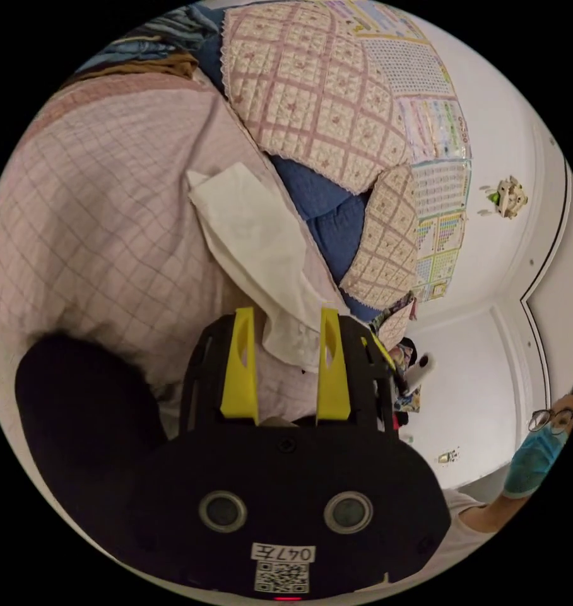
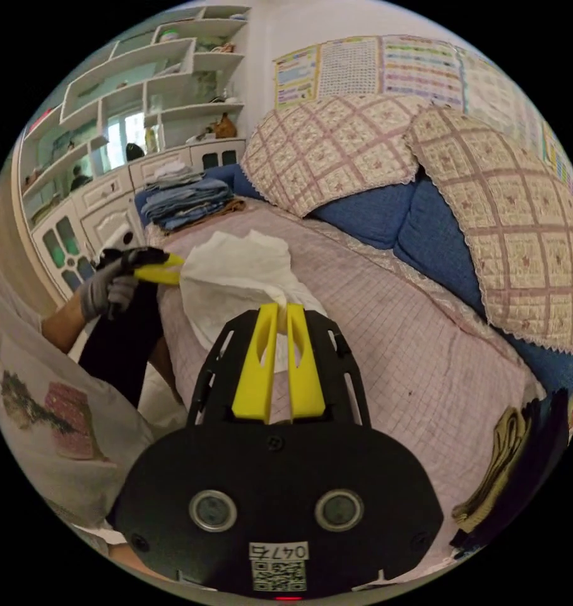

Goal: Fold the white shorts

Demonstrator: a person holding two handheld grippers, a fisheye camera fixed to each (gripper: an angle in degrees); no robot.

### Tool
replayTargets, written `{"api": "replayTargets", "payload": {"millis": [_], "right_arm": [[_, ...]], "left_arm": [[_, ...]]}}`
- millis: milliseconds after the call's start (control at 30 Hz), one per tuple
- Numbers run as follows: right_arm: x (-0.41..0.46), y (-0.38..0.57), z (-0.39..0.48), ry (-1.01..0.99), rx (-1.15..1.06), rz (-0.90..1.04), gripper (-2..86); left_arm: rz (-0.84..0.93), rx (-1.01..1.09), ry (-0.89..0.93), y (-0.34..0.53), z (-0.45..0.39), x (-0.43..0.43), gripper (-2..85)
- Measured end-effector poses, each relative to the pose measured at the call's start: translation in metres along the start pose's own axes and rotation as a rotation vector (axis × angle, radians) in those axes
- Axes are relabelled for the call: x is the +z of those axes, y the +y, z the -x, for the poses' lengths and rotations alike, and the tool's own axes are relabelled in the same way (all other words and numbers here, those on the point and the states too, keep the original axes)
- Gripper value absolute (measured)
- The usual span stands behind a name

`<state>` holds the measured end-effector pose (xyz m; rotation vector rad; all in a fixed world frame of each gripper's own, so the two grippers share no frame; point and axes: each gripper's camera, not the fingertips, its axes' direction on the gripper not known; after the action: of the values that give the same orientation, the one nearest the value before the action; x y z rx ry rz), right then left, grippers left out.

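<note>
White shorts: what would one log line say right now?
white shorts lifted over bed | right gripper shut on shorts | left gripper open around shorts

cushions [image 2: 337,148] apparently crowd bed's [image 2: 425,353] edge

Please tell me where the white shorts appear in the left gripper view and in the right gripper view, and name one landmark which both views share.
Left gripper view: white shorts run from the centre down between the left gripper jaws.
Right gripper view: shorts lie left of centre, pinched by the right gripper.
Shared landmark: the checked pillow.
</note>
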<state>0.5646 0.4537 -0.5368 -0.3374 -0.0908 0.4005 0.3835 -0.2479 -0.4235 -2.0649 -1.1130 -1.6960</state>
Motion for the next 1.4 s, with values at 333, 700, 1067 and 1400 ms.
{"api": "replayTargets", "payload": {"millis": [333, 700, 1067, 1400], "right_arm": [[0.012, -0.022, 0.011, 0.012, -0.316, 0.211, 0.9], [0.009, -0.023, -0.027, 0.061, -0.412, 0.263, 0.9], [-0.132, -0.057, -0.238, -0.53, 0.377, -0.261, -0.5], [-0.23, 0.135, -0.316, -0.167, 0.969, -0.343, -0.5]], "left_arm": [[0.123, 0.159, -0.096, 0.017, -0.029, 0.059, 13.4], [0.124, 0.146, -0.026, 0.031, -0.025, 0.068, 13.7], [0.028, 0.239, 0.063, -0.012, -0.04, 0.037, 0.3], [0.163, 0.399, -0.037, -0.102, -0.105, 0.052, 6.0]]}}
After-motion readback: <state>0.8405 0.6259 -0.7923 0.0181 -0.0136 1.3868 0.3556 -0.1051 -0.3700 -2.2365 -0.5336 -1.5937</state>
